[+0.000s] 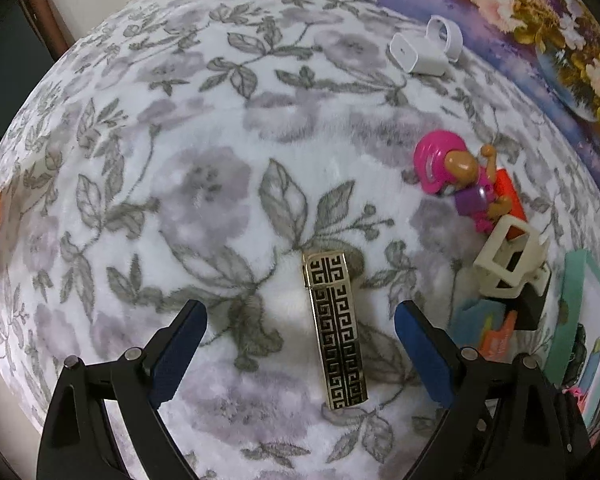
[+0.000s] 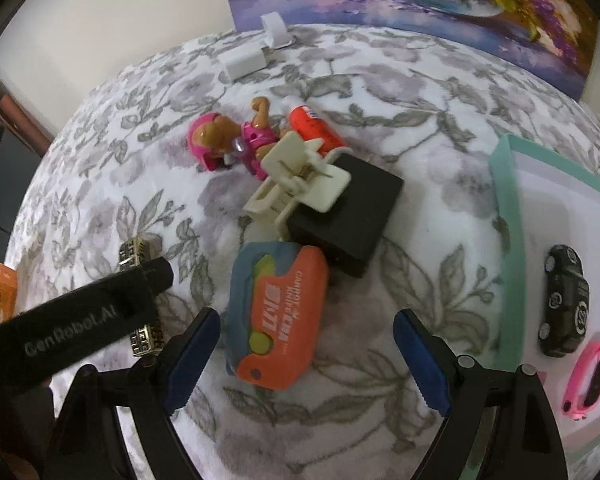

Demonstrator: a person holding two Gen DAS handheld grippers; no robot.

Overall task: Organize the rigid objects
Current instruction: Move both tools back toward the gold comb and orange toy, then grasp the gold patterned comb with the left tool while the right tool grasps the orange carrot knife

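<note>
Left wrist view: left gripper (image 1: 300,344) wide open, empty, straddling gold-and-black key-pattern metal lighter (image 1: 336,330) on plush floral blanket (image 1: 160,140), cluttered toys at 3 o'clock; off-centre closing may skid it.

L gripper (image 1: 300,344): jaws wide apart, blue pads (image 1: 180,352) facing inward, nothing between them touched, pointing fwd and down; also seen from R wrist cam as a black body entering from lower left; R gripper (image 2: 306,350): jaws wide apart, blue pads (image 2: 420,364) clear, hovering, angled down.
</note>
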